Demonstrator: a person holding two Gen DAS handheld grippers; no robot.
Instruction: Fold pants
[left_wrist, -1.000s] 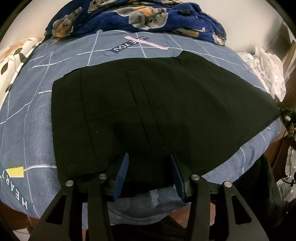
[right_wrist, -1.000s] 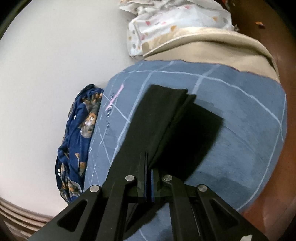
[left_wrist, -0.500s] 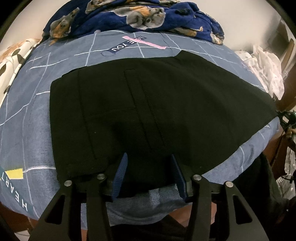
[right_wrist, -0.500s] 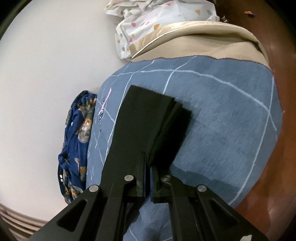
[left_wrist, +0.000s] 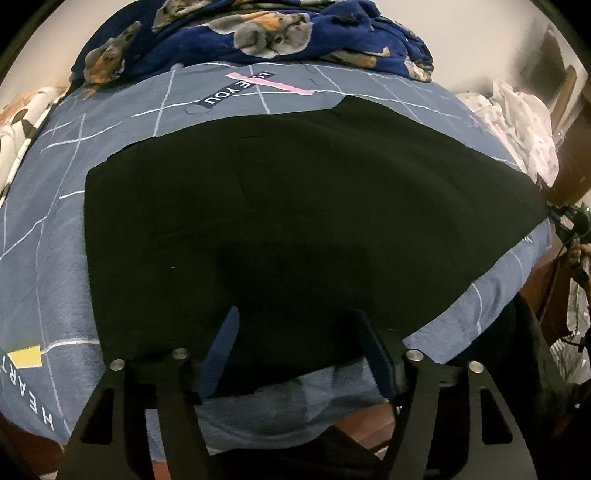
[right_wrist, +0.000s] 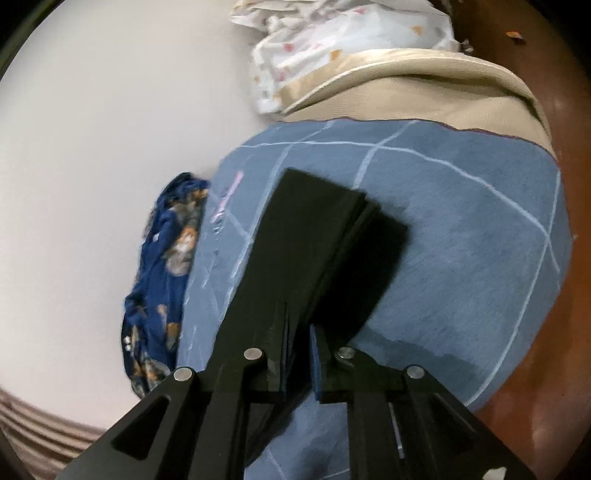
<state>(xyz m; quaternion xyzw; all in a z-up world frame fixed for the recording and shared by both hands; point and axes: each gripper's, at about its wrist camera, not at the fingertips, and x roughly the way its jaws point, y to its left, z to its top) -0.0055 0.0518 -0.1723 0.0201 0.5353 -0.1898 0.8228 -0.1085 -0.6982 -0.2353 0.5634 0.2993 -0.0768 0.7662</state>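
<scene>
Blue grid-patterned bedspread (left_wrist: 55, 229) carries flat black fabric pants (left_wrist: 295, 206) along its near edge. Both tongs have just been opening: left tongs (left_wrist: 299, 347) spread, right tongs (right_wrist: 299, 354) barely parted, hem slack between. Release step; judged next, regrip for another fold.

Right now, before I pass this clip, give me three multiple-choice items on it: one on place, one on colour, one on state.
1. The black pants lie on:
A. a grey-blue checked bedspread
B. a wooden floor
C. a chair

2. The crumpled blanket beyond the pants is:
A. red
B. dark blue with animal prints
C. plain green

3. The left gripper is:
A. clamped on a pillow
B. shut on nothing
C. open over the pants' near edge

Answers: 1 A, the bedspread surrounds the pants; 2 B, blue with printed animals; 3 C, its fingers stand apart, having just widened.
</scene>
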